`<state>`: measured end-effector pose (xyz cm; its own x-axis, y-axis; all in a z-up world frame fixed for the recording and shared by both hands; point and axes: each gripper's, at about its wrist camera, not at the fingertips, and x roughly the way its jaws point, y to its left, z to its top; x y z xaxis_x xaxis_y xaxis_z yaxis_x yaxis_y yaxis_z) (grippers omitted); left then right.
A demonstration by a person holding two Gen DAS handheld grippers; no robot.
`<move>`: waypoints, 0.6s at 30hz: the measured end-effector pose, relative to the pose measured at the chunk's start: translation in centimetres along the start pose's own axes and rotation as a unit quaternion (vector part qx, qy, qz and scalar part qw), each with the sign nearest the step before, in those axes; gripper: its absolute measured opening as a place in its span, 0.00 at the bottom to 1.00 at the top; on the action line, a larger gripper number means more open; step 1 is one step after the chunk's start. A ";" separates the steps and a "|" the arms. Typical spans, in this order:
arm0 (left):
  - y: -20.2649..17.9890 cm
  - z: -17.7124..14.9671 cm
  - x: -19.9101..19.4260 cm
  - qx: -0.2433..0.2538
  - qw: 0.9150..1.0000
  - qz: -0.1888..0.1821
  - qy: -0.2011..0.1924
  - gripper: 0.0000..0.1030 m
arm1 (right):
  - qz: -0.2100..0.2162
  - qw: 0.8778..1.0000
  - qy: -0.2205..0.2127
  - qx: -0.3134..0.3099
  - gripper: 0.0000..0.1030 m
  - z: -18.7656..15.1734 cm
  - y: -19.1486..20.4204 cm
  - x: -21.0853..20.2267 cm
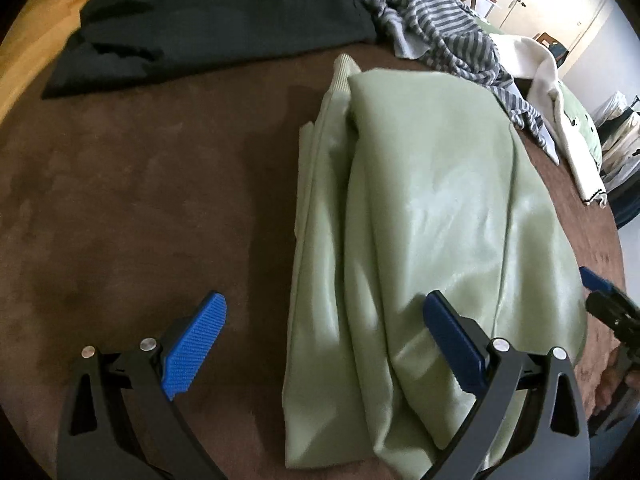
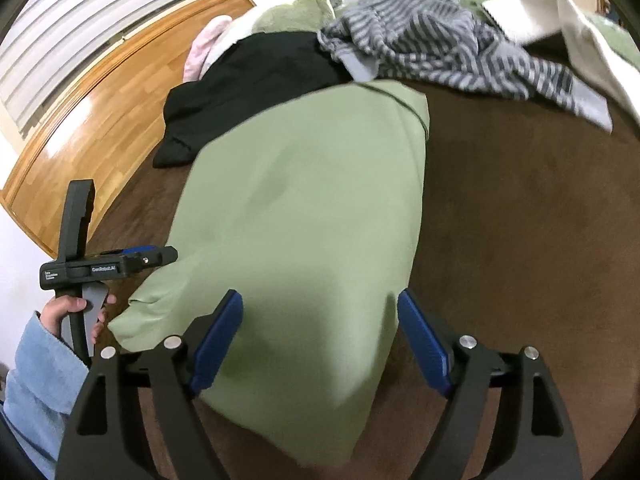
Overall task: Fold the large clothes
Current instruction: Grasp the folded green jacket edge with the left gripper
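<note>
We see a folded light-green garment (image 1: 432, 216) lying on the brown surface (image 1: 160, 200), its long axis running away from both wrist cameras. A ribbed cuff (image 1: 346, 70) pokes out at its far left corner in the left wrist view.

Left gripper (image 1: 326, 330): jaws stand wide apart, the blue pads (image 1: 192, 348) clear of the cloth on one side and over the near edge of the garment on the other. We see nothing pinched.

Right gripper (image 2: 320, 340): jaws spread wide over the near end of the garment, with the fabric lying between the pads but not pressed by them.

In the right wrist view the left gripper appears at the left edge, held by a hand (image 2: 76, 312) in a light-blue sleeve (image 2: 36, 392), just beside the garment's near corner.

Beyond the green garment: a black garment (image 1: 208, 28) at the far left, a grey striped garment (image 1: 440, 28) to its right, a cream-white garment (image 1: 556, 100) farther right. All three lie unfolded. A wooden headboard (image 2: 108, 92) borders the surface on the left.
</note>
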<state>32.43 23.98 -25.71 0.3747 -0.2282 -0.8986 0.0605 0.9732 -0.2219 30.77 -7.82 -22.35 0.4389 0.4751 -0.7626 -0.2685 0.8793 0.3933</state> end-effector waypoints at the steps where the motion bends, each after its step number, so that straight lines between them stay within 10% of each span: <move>1: 0.1 0.0 0.3 0.002 1.000 -0.005 0.003 0.94 | 0.011 1.000 0.002 0.006 0.81 0.0 -0.5 0.5; 18: 1.3 0.9 3.5 0.008 0.996 -0.087 0.005 0.95 | 0.112 0.991 0.015 0.067 0.92 1.2 -4.5 5.6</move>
<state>34.66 24.46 -28.82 0.3475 -0.3935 -0.8511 0.1392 0.9193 -0.3682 35.47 -9.07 -27.75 0.3544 0.6600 -0.6624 -0.2392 0.7488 0.6181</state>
